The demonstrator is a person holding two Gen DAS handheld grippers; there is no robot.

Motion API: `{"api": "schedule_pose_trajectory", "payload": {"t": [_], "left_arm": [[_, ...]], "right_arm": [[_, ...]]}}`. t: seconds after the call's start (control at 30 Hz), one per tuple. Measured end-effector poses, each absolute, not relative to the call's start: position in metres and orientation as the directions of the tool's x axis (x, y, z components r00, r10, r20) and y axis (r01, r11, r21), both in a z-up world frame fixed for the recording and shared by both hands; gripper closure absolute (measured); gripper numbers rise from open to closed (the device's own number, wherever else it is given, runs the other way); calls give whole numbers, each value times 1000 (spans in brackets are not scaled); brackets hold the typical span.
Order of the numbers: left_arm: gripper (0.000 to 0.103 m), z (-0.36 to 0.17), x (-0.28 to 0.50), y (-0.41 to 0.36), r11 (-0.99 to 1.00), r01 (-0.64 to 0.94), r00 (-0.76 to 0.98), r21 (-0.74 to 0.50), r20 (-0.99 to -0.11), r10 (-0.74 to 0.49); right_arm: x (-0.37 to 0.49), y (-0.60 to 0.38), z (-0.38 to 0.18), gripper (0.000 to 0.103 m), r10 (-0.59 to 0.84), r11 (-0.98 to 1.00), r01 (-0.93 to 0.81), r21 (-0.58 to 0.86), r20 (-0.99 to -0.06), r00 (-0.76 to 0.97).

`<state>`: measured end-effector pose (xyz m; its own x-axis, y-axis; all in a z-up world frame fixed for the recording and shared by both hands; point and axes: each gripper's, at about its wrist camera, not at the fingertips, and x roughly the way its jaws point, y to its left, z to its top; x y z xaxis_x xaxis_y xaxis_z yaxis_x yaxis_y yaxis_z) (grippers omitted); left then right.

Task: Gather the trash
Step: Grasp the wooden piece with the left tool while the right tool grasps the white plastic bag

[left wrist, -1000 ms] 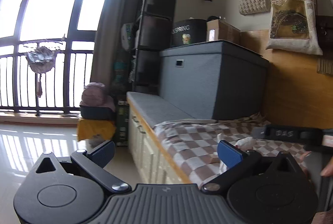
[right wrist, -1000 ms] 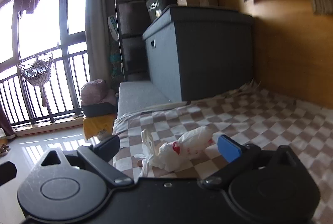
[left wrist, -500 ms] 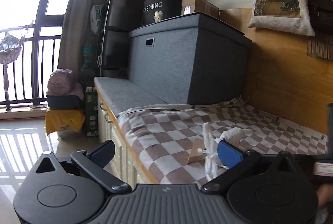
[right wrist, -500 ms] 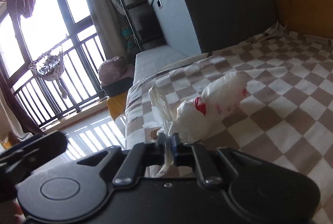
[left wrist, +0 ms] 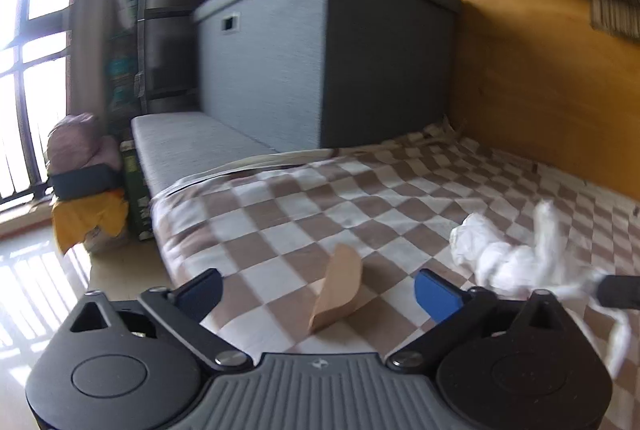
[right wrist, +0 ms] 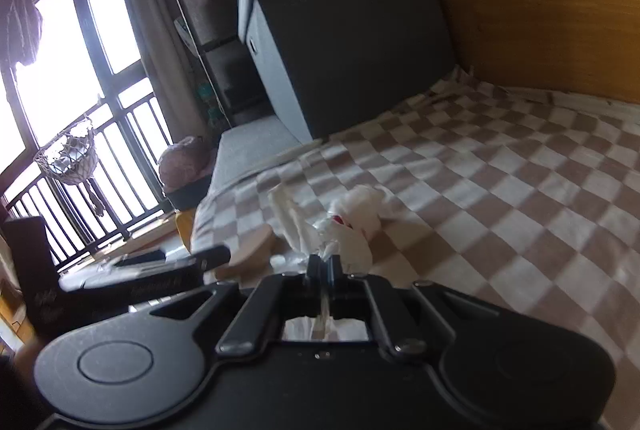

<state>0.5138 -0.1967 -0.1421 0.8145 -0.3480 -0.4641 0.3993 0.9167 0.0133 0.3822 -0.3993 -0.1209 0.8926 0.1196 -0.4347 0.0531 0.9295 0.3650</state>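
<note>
A white plastic bag (right wrist: 352,226) with a red mark lies on the brown-and-white checked blanket (right wrist: 500,166). My right gripper (right wrist: 325,264) is shut on the bag's twisted handle. The bag also shows in the left wrist view (left wrist: 516,254), at the right. A folded tan piece of cardboard (left wrist: 340,288) stands on the blanket between the open blue-tipped fingers of my left gripper (left wrist: 320,292). The cardboard shows in the right wrist view (right wrist: 248,250) too, left of the bag.
A grey storage box (left wrist: 320,42) stands at the far end of the bed, with a grey cushion (left wrist: 192,142) beside it. A wooden wall (left wrist: 552,78) runs along the right. The bed edge drops to a shiny floor (left wrist: 40,270) on the left.
My left gripper moved forward and right over the bed, so the cardboard now sits between its fingers. My right gripper stays shut on the bag handle and has shifted right.
</note>
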Motion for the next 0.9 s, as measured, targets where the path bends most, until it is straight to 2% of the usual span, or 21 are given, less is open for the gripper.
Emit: {"api": "schedule_pose_trajectory", "payload": {"t": [0.03, 0.17, 0.23, 0.27, 0.33, 0.37, 0.5, 0.63, 0.77, 0.9], "left_arm": [[16, -144, 519, -202, 911, 410, 810, 37, -474, -345], [22, -155, 537, -216, 894, 440, 787, 82, -514, -340], [25, -160, 544, -221, 883, 460, 773, 97, -534, -344], [26, -163, 546, -224, 876, 470, 767, 109, -541, -344], [28, -168, 549, -228, 865, 485, 761, 131, -551, -343], [29, -169, 549, -229, 862, 489, 762, 130, -545, -350], [39, -172, 554, -231, 864, 494, 754, 92, -541, -373], [49, -174, 553, -233, 866, 495, 753, 65, -529, -391], [54, -176, 548, -233, 871, 489, 762, 53, -512, -396], [60, -176, 544, -234, 881, 471, 766, 38, -512, -388]], "right_arm": [[377, -403, -121, 100, 114, 929, 60, 366, -437, 892], [360, -411, -111, 98, 95, 932, 66, 357, -415, 905], [354, -414, -103, 90, 91, 930, 58, 362, -383, 919], [351, -417, -100, 80, 86, 926, 61, 373, -366, 927], [349, -424, -100, 73, 83, 915, 65, 398, -344, 935], [351, -427, -103, 73, 80, 907, 74, 414, -344, 936], [373, -439, -130, 73, 80, 855, 132, 501, -380, 922], [397, -440, -156, 60, 125, 817, 152, 557, -427, 896], [412, -428, -164, 53, 167, 830, 113, 547, -437, 884], [421, -418, -166, 52, 183, 851, 94, 516, -460, 869]]}}
